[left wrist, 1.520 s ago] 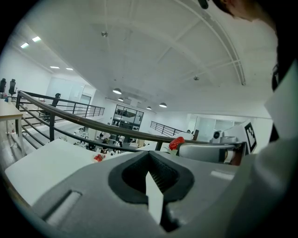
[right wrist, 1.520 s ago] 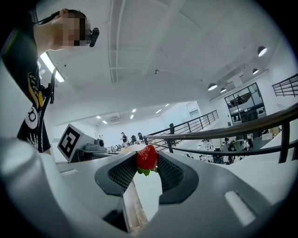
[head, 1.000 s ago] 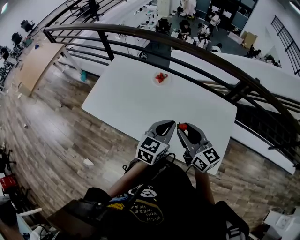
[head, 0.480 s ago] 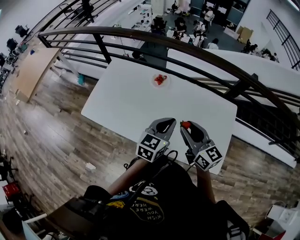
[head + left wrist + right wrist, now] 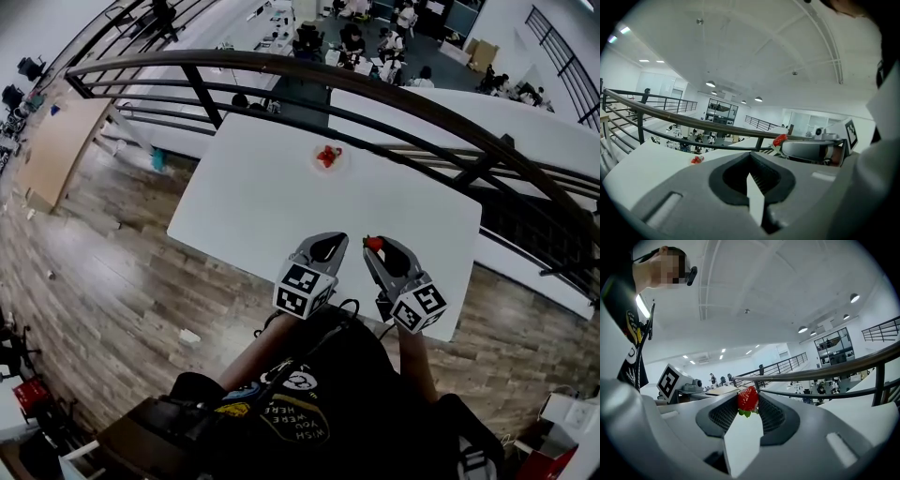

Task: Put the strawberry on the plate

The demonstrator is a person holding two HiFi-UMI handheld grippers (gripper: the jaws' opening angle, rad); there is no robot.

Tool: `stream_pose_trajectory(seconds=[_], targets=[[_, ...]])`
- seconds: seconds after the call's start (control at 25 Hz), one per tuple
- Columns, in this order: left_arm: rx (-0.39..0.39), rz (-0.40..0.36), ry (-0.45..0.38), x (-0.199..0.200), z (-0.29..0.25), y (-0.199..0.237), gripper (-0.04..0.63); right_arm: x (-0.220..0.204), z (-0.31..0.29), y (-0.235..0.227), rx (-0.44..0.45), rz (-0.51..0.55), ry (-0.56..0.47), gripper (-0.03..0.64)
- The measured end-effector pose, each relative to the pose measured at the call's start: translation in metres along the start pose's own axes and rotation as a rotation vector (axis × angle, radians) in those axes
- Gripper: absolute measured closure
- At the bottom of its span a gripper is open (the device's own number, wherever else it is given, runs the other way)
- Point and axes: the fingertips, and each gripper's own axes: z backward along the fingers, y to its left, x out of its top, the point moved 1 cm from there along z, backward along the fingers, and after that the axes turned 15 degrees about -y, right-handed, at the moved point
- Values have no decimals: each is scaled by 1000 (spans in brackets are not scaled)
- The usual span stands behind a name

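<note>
Carrying is the step in hand, I judge: the grey right gripper [image 5: 748,405] pinches the small red strawberry [image 5: 748,398] at its jaw tips, over the white table's [image 5: 253,202] near edge. The grey left gripper [image 5: 751,174] is closed and empty. Next comes a long forward reach to the small white plate [image 5: 317,166], which bears something red.

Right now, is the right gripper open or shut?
Shut on the strawberry: the right gripper pinches it between its two tips, with the green leaves hanging just below.
</note>
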Motion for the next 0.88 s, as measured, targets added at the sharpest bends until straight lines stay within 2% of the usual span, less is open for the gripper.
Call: stream_pose_trajectory(seconds=[0.32, 0.56, 0.88], targets=[[-13, 31, 25, -11, -2, 17, 595, -10, -11, -4, -36, -8, -3, 479], [-20, 32, 25, -2, -18, 26, 595, -3, -22, -13, -44, -27, -6, 479], [7, 36, 13, 8, -50, 23, 595, 10, -29, -37, 7, -49, -17, 479]])
